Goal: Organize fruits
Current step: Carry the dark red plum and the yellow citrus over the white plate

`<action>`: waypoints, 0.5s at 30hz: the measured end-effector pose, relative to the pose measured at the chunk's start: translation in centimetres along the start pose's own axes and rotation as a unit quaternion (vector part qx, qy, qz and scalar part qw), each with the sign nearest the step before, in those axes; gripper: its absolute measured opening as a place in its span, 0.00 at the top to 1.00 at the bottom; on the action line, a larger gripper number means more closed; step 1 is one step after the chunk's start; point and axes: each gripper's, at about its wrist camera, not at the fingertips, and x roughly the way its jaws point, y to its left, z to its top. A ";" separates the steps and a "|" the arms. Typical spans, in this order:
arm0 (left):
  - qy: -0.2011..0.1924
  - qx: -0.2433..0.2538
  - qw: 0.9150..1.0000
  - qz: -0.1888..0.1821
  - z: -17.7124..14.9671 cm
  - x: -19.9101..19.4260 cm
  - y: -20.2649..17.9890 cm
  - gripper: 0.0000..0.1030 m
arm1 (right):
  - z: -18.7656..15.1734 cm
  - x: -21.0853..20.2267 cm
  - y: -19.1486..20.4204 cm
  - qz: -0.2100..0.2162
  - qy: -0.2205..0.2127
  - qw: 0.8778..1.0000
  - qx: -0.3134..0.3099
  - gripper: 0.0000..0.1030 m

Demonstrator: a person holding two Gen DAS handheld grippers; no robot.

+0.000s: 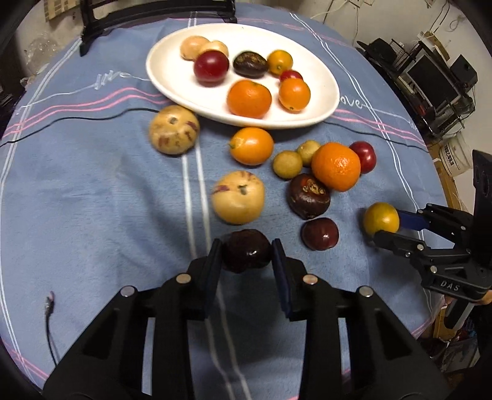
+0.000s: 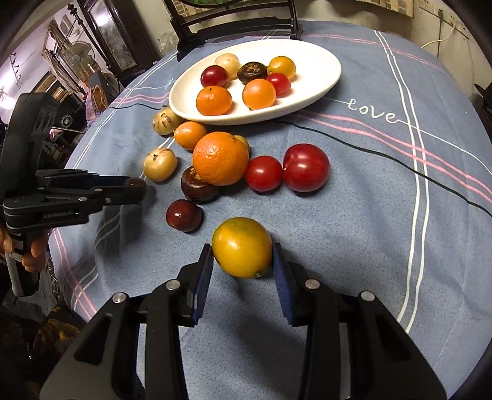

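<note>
A white oval plate [image 1: 326, 101] [image 2: 326, 77] holding several fruits lies at the far side of the blue tablecloth. My left gripper [image 1: 246, 246] is shut on a dark purple fruit [image 1: 246, 257] that rests low on the cloth. In the right wrist view, the left gripper [image 2: 135, 187] comes in from the left with that fruit [image 2: 137, 183] at its tips. My right gripper [image 2: 242, 246] is shut on a yellow-orange fruit [image 2: 241, 249], also visible in the left wrist view [image 1: 381, 219]. Loose fruits lie between the grippers and the plate, among them a large orange [image 2: 220, 158] and two red fruits [image 2: 306, 167].
A dark chair [image 2: 233, 24] stands behind the table's far edge. A thin black cable [image 1: 77, 121] runs across the cloth in front of the plate. Shelves with electronics [image 1: 430, 77] stand off the table. A hand [image 2: 33, 252] holds the left gripper's handle.
</note>
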 end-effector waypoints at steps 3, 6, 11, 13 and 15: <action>-0.021 -0.003 1.000 0.002 0.5 -1.7 0.6 0.68 | 0.3 -0.8 0.1 0.000 -0.009 1.000 0.000 0.62; -0.043 0.000 0.999 0.007 1.7 -3.2 0.9 0.68 | 1.2 -1.7 0.3 0.002 -0.024 1.000 -0.002 0.62; -0.084 0.032 0.996 0.025 5.4 -5.6 -0.3 0.68 | 4.4 -4.5 1.1 0.003 -0.071 0.997 -0.021 0.62; -0.097 0.043 0.994 0.028 7.0 -6.1 -0.9 0.68 | 6.4 -5.7 1.5 0.004 -0.094 0.995 -0.027 0.62; -0.109 0.047 0.992 0.031 8.5 -6.6 -1.2 0.68 | 8.1 -6.4 1.8 0.006 -0.112 0.993 -0.032 0.62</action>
